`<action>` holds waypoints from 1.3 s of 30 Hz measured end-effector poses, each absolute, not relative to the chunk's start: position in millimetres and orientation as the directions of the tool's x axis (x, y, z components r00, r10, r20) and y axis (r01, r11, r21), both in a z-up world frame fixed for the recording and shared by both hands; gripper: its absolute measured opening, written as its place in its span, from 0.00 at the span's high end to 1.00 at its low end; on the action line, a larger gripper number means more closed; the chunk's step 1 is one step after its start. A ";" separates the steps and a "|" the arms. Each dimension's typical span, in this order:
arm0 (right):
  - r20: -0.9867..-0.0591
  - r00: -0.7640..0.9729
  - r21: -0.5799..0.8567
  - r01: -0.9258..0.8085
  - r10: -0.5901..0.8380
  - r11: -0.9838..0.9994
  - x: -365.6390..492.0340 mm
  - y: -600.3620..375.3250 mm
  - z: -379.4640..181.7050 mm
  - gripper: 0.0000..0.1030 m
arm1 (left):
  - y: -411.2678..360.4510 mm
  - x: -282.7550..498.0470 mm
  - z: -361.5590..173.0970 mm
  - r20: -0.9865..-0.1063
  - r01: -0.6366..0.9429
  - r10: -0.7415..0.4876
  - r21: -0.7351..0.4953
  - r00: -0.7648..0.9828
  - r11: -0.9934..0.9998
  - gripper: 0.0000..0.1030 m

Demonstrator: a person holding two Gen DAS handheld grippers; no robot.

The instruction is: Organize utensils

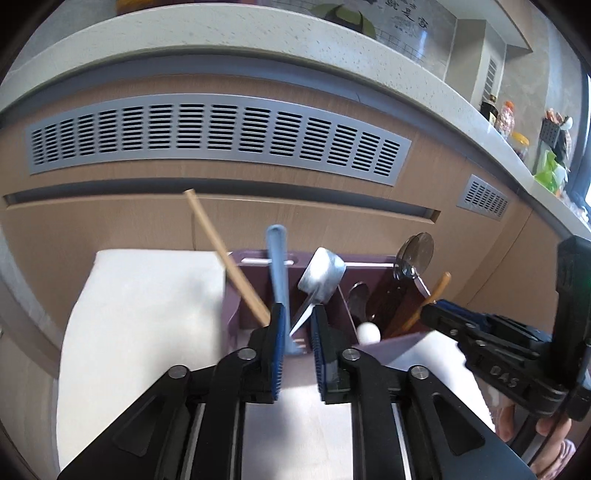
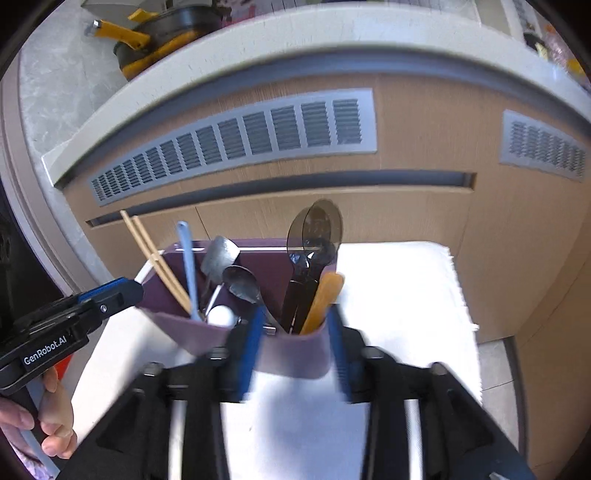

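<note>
A purple utensil holder (image 1: 258, 306) (image 2: 295, 350) stands on a white towel (image 1: 147, 302) (image 2: 399, 295). It holds wooden chopsticks (image 1: 225, 258) (image 2: 155, 258), a light blue fork (image 1: 277, 273) (image 2: 188, 266), metal spoons (image 1: 321, 275) (image 2: 242, 284), dark plastic spoons (image 1: 413, 254) (image 2: 317, 229) and a wooden utensil (image 1: 432, 299) (image 2: 325, 299). My left gripper (image 1: 297, 332) is open over the holder's near edge, with the blue fork beside its left finger. My right gripper (image 2: 295, 332) is open, its fingers astride the holder's near right corner.
A wooden cabinet front with grey vent grilles (image 1: 214, 133) (image 2: 236, 136) rises behind the towel. A pale countertop (image 1: 258, 33) above carries bottles and jars (image 1: 506, 118). A yellow-and-black appliance (image 2: 159, 33) sits at the top left in the right wrist view.
</note>
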State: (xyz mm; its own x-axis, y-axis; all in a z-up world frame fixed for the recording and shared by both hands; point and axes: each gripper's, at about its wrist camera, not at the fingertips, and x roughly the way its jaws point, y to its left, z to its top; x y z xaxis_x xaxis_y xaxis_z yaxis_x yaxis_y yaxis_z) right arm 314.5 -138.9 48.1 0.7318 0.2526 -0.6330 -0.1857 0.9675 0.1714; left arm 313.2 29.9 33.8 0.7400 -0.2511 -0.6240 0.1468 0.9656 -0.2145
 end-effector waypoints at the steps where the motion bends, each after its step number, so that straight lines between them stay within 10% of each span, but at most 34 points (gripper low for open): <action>1: -0.623 0.741 0.169 -0.185 0.251 0.968 306.5 -139.5 52.5 0.49 | 31.2 306.1 36.0 -0.620 0.138 -0.244 -0.215 0.745 0.967 0.72; 7: -0.604 0.762 0.154 -0.175 0.233 0.972 226.5 -143.0 76.6 0.11 | 36.6 228.7 53.3 -0.568 0.095 -0.178 -0.173 0.804 0.980 0.48; 17: -0.571 0.815 0.030 -0.101 0.100 0.994 113.3 -137.0 67.0 0.02 | 24.1 89.3 47.9 -0.451 0.008 -0.008 -0.003 0.893 1.000 0.02; 23: -0.536 0.842 0.008 -0.068 0.062 0.998 79.6 -140.2 66.4 0.00 | 15.5 44.1 45.6 -0.364 -0.036 0.053 0.053 0.930 0.998 0.00; 39: -0.528 0.847 -0.009 -0.069 0.054 0.998 70.9 -141.3 67.9 0.00 | 17.0 44.9 38.4 -0.455 -0.022 0.026 0.013 0.890 1.000 0.00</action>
